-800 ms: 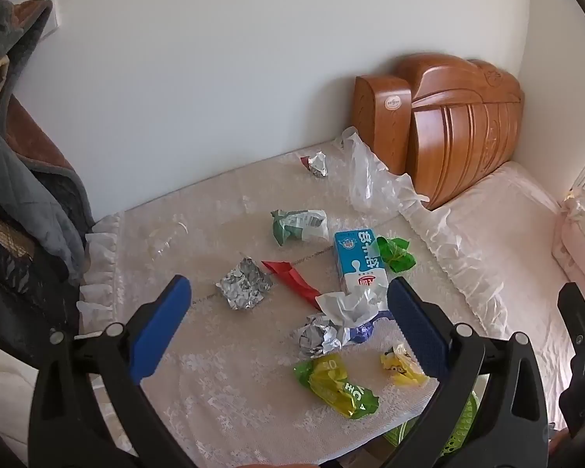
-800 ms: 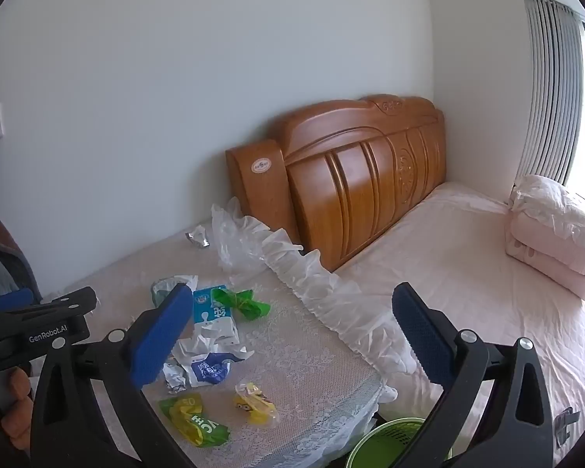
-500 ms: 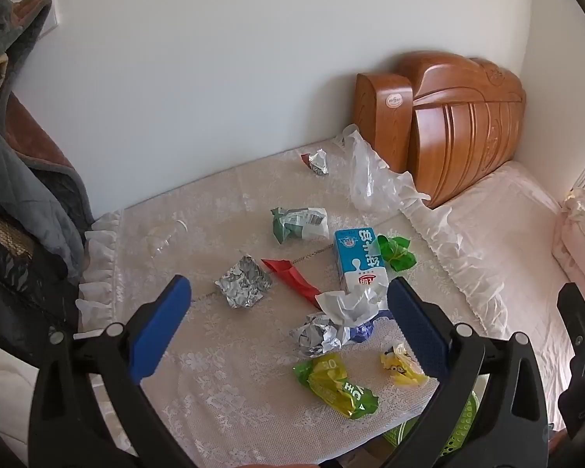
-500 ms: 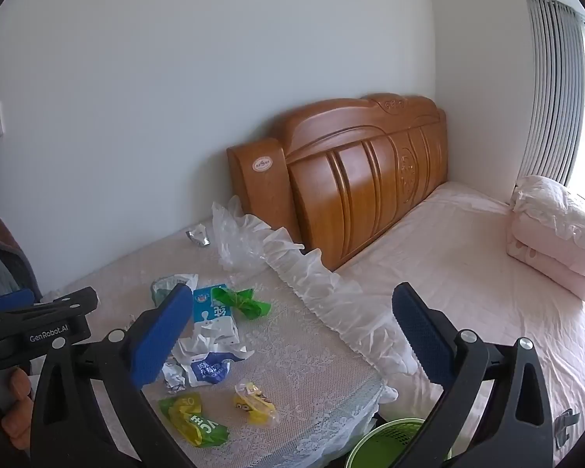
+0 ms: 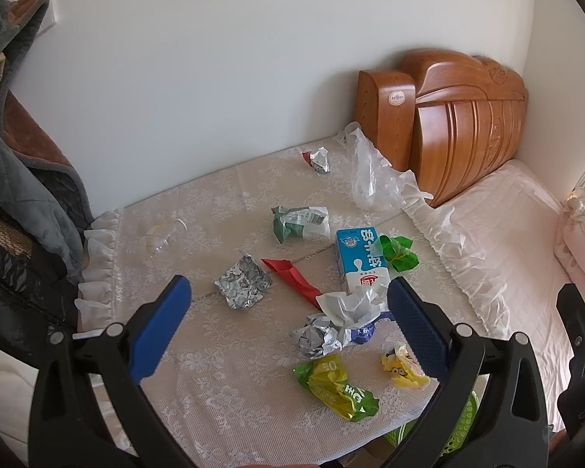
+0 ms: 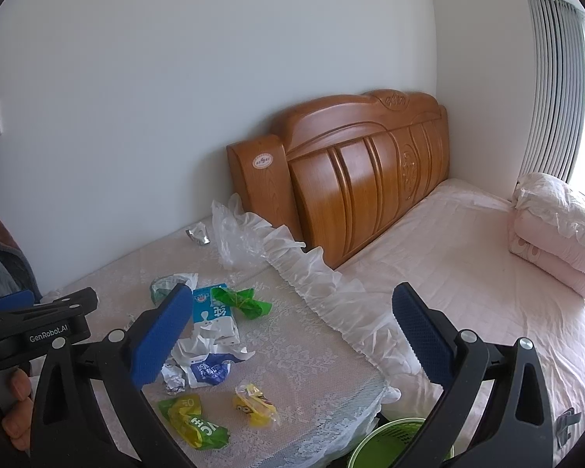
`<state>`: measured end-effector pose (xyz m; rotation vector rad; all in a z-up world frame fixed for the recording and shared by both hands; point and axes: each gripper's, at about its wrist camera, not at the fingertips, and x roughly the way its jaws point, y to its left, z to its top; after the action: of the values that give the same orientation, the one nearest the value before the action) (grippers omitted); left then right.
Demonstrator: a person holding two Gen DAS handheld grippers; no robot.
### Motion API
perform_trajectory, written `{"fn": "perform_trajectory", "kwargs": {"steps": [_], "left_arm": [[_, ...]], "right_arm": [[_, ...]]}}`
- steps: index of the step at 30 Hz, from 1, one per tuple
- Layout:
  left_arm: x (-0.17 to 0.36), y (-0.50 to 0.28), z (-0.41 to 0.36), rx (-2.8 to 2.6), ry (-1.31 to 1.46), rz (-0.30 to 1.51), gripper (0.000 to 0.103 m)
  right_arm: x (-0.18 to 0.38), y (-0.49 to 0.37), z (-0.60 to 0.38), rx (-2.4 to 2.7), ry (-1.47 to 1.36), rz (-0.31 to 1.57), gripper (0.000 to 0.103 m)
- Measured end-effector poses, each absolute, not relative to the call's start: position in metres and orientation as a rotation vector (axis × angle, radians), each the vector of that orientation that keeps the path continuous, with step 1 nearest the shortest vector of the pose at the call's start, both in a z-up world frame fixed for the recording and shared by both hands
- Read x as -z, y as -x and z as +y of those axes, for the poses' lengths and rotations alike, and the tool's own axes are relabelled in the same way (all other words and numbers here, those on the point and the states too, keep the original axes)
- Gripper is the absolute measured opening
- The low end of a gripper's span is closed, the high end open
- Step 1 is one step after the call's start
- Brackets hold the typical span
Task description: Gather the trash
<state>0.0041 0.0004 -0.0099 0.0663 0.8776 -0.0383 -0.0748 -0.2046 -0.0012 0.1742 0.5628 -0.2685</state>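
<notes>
Trash lies scattered on a lace-covered table: a blue-and-white milk carton, a crumpled foil piece, a red wrapper, a green wrapper, a green-yellow packet, a small yellow wrapper, a crumpled white tissue and a clear plastic bag. A green bin stands below the table's near edge. My left gripper is open and empty above the table. My right gripper is open and empty, over the table's edge. The carton also shows in the right wrist view.
A bed with a pink sheet and a wooden headboard adjoins the table on the right. A folded pink quilt lies on it. Dark coats hang at the left. A clear cup lies on the table.
Both grippers have drifted very slightly; the scene shifts a little in both views. Nothing was taken hold of or let go.
</notes>
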Motion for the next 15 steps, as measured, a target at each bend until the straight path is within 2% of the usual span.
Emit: {"fn": "perform_trajectory", "kwargs": {"steps": [15], "left_arm": [[0.0164, -0.0049, 0.0018, 0.033, -0.065, 0.884, 0.097]], "right_arm": [[0.0028, 0.0707, -0.2048, 0.272, -0.18, 0.565, 0.101]]}}
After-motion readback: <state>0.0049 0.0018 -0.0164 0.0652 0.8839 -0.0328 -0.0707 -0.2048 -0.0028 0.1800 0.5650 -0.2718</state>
